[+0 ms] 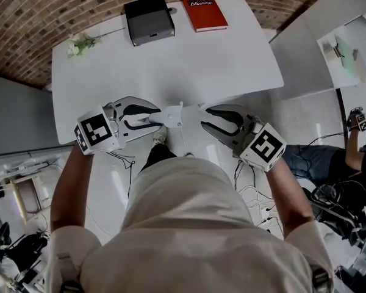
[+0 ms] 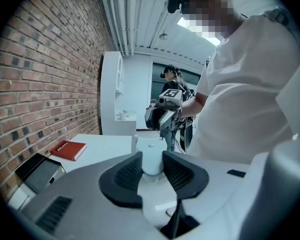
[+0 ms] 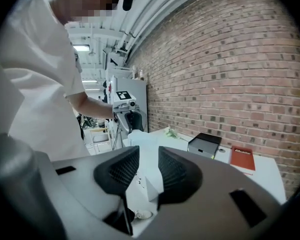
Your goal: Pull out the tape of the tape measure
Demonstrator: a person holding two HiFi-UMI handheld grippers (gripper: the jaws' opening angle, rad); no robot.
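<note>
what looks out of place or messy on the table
Nothing looks spilled or broken. The one oddity is a flower sprig lying loose near the table's far left corner, with no vase in sight. The black box and red book sit slightly askew at the far edge.

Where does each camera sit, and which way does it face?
Head view: on the person's head, facing steeply down at the white table; torso, arms, left gripper and right gripper show.
Left gripper view: on the left gripper, facing along its jaws, shut on the tape measure, toward the right gripper; torso shows.
Right gripper view: on the right gripper, facing through open jaws toward the left gripper and brick wall; torso shows.
All three show the red book.
</note>
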